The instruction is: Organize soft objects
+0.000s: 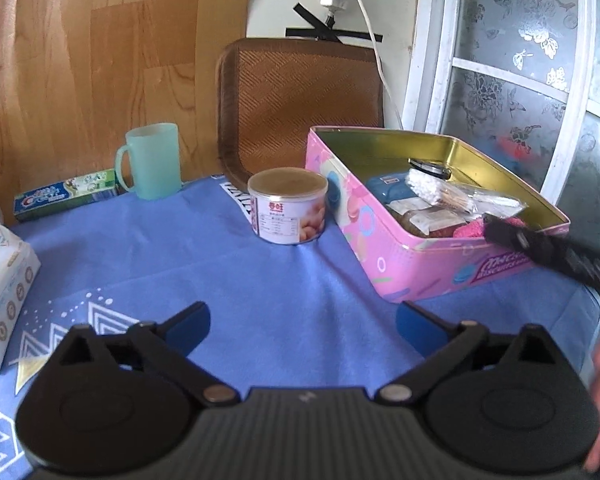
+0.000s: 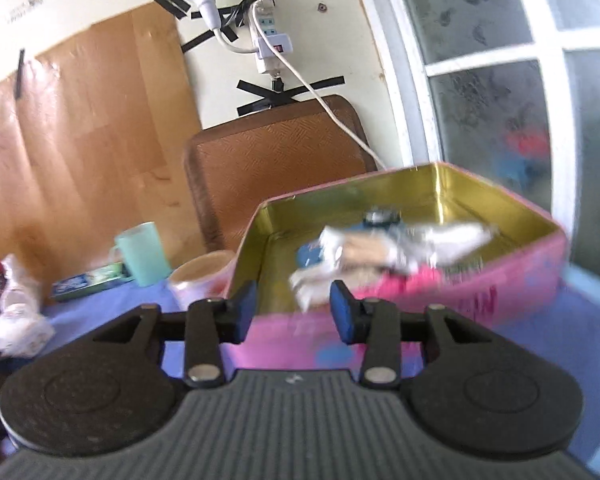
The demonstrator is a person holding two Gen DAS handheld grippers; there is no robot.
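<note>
A pink biscuit tin (image 1: pixel 416 268) with a gold inside stands open on the blue tablecloth. In it lie a pink fluffy cloth (image 1: pixel 470 230), a bag of cotton swabs (image 1: pixel 432 190), a blue case and some packets. My left gripper (image 1: pixel 304 326) hovers wide open over bare cloth, left of and short of the tin. In the blurred right wrist view, my right gripper (image 2: pixel 293 312) is partly open at the tin's (image 2: pixel 460 300) near wall with nothing between its pads; the pink cloth (image 2: pixel 412 280) lies just beyond. One of its black fingers (image 1: pixel 540 246) reaches over the tin's right corner.
A round can (image 1: pixel 286 212) stands just left of the tin. At the back left are a green mug (image 1: pixel 152 160) and a toothpaste box (image 1: pixel 68 196). A white tissue pack (image 1: pixel 4 292) lies at the left edge. A woven chair back (image 1: pixel 300 100) rises behind.
</note>
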